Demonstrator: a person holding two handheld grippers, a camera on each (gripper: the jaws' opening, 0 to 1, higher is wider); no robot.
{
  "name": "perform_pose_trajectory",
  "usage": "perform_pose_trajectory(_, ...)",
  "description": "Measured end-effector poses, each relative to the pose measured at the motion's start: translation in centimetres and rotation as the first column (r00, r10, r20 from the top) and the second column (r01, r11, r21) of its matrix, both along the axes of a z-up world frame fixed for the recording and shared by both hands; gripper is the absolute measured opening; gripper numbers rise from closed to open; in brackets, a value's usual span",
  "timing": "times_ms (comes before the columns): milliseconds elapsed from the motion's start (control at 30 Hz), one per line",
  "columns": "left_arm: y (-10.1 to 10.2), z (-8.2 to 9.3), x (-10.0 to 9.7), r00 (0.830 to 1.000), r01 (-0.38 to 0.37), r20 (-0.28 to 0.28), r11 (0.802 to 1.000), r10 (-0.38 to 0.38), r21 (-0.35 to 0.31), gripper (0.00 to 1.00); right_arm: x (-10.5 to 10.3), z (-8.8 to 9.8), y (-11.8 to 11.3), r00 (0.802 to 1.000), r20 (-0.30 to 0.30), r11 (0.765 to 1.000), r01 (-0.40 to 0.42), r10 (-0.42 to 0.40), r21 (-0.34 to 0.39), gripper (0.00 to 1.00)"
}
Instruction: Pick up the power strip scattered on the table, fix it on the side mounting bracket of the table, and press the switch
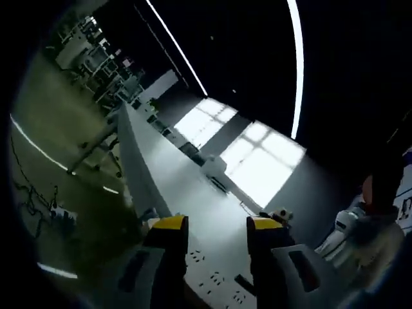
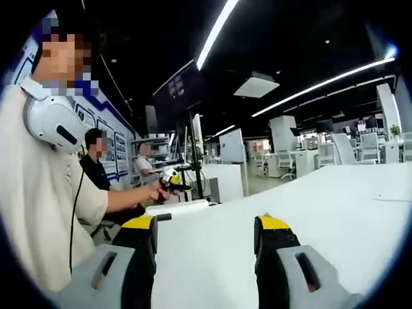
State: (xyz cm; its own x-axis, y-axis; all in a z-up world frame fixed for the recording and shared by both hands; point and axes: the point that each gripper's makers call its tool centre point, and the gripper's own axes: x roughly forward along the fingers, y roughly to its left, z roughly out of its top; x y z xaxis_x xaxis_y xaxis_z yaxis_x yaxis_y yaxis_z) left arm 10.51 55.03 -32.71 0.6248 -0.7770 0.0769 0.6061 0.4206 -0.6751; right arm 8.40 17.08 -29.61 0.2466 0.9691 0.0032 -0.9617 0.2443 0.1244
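The white power strip (image 1: 214,278) lies between my left gripper's (image 1: 217,225) yellow-tipped jaws, its socket holes facing the camera and a small black part near the right jaw. The jaws press on its two long sides, and the view is rolled along the white table's (image 1: 168,168) edge. My right gripper (image 2: 206,225) hangs open over the bare table (image 2: 335,212) with nothing between its fingers. In the right gripper view a person's hand holds the left gripper (image 2: 172,183) just above a long white bar (image 2: 183,206) at the table's far left edge.
The person (image 2: 38,193) in a cream shirt and white headphones stands close on the left, and two other people (image 2: 96,164) sit behind. Dark floor with loose cables (image 1: 45,206) lies beside the table. Monitors (image 2: 232,145) and desks stand beyond.
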Motion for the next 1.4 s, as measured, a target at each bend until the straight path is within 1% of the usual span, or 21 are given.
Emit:
perform_pose_trajectory(67, -0.3, 0.1, -0.1, 1.0, -0.003, 0.012, 1.0, 0.003, 0.026, 0.44, 0.0, 0.1, -0.1, 1.0, 0.002, 1.0, 0.002, -0.002, 0.002, 0.57)
perform_pose_trajectory(133, -0.7, 0.3, -0.3, 0.999, -0.008, 0.031, 0.998, 0.006, 0.063, 0.44, 0.0, 0.3, -0.3, 1.0, 0.006, 1.0, 0.004, -0.004, 0.004, 0.57)
perform_pose_trajectory(200, -0.7, 0.4, -0.5, 0.999, 0.001, 0.037, 0.997, -0.005, 0.083, 0.44, -0.2, 0.5, -0.5, 1.0, 0.011, 1.0, 0.004, -0.004, 0.009, 0.57)
perform_pose_trajectory(333, -0.4, 0.8, -0.9, 0.998, -0.012, 0.062, 0.993, 0.005, 0.117, 0.44, -0.4, 0.8, -1.0, 1.0, 0.02, 1.0, 0.009, -0.009, 0.013, 0.57)
perform_pose_trajectory(433, -1.1, 1.5, -1.7, 0.996, -0.019, 0.092, 0.99, 0.007, 0.138, 0.45, -0.5, 0.9, -1.6, 1.0, 0.023, 1.0, 0.017, -0.017, 0.011, 0.57)
perform_pose_trajectory(500, -1.7, 1.8, -2.2, 0.993, -0.028, 0.116, 0.984, 0.008, 0.174, 0.45, -0.5, 0.9, -2.0, 0.999, 0.027, 1.0, 0.024, -0.024, 0.007, 0.57)
perform_pose_trajectory(533, -1.9, 1.6, -2.4, 0.991, -0.038, 0.132, 0.975, 0.01, 0.217, 0.45, -0.5, 0.9, -2.2, 0.999, 0.028, 1.0, 0.027, -0.028, 0.005, 0.57)
perform_pose_trajectory(567, -2.2, 1.6, -2.6, 0.991, -0.045, 0.134, 0.972, 0.014, 0.231, 0.46, -0.6, 1.0, -2.4, 0.999, 0.032, 1.0, 0.031, -0.031, 0.002, 0.57)
perform_pose_trajectory(633, -2.5, 1.4, -2.8, 0.988, -0.069, 0.149, 0.958, 0.028, 0.278, 0.47, -0.7, 1.2, -2.7, 0.999, 0.036, 0.999, 0.039, -0.039, 0.001, 0.57)
perform_pose_trajectory(733, -3.2, 1.6, -3.2, 0.982, -0.099, 0.184, 0.944, 0.041, 0.316, 0.48, -0.9, 1.5, -3.1, 0.998, 0.045, 0.999, 0.042, -0.042, -0.001, 0.57)
perform_pose_trajectory(800, -3.3, 1.8, -3.4, 0.98, -0.107, 0.195, 0.94, 0.045, 0.323, 0.48, -1.0, 1.5, -3.2, 0.998, 0.047, 0.999, 0.043, -0.043, -0.001, 0.57)
perform_pose_trajectory(833, -3.5, 2.1, -3.7, 0.976, -0.116, 0.212, 0.936, 0.046, 0.331, 0.48, -1.1, 1.6, -3.4, 0.998, 0.052, 0.999, 0.046, -0.046, -0.001, 0.57)
perform_pose_trajectory(933, -3.7, 2.8, -4.3, 0.967, -0.145, 0.249, 0.933, 0.062, 0.33, 0.48, -1.4, 1.9, -3.7, 0.997, 0.06, 0.999, 0.049, -0.049, 0.002, 0.57)
perform_pose_trajectory(1000, -3.9, 3.1, -4.6, 0.963, -0.156, 0.259, 0.932, 0.071, 0.327, 0.49, -1.5, 2.0, -4.0, 0.996, 0.065, 0.998, 0.056, -0.057, 0.005, 0.57)
perform_pose_trajectory(1033, -4.2, 3.4, -4.9, 0.959, -0.167, 0.274, 0.93, 0.075, 0.327, 0.49, -1.6, 2.1, -4.1, 0.996, 0.066, 0.998, 0.061, -0.062, 0.007, 0.57)
perform_pose_trajectory(1200, -4.5, 4.1, -6.1, 0.949, -0.193, 0.302, 0.928, 0.093, 0.318, 0.49, -2.0, 2.5, -4.9, 0.994, 0.074, 0.997, 0.078, -0.079, 0.017, 0.57)
perform_pose_trajectory(1400, -4.5, 4.6, -7.2, 0.938, -0.229, 0.328, 0.913, 0.114, 0.337, 0.5, -2.5, 2.7, -5.9, 0.992, 0.078, 0.995, 0.1, -0.102, 0.03, 0.57)
